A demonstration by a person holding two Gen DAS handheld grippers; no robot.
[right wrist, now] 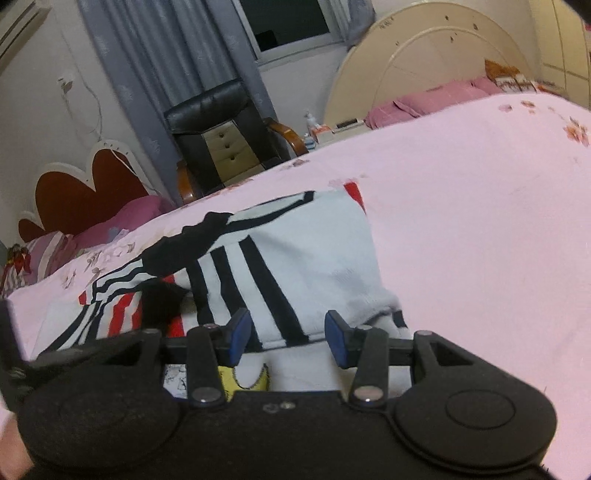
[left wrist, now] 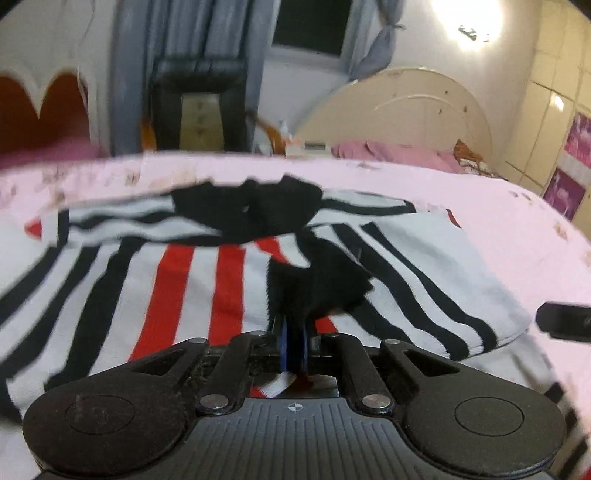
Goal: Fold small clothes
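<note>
Mid-fold: my left gripper (left wrist: pixel 293 341) pinches the striped shirt's (left wrist: pixel 192 280) black trim; right gripper (right wrist: pixel 288 334) gapes half-wide, empty; next I lay the fold flat.

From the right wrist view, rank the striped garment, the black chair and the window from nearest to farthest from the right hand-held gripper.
Measured from the right hand-held gripper:
1. Striped garment, directly ahead on the pink bedspread, its near edge between the open jaws.
2. Black chair, beyond the bed's far edge, left of centre.
3. Window, at the wall behind the chair, top centre.
</note>
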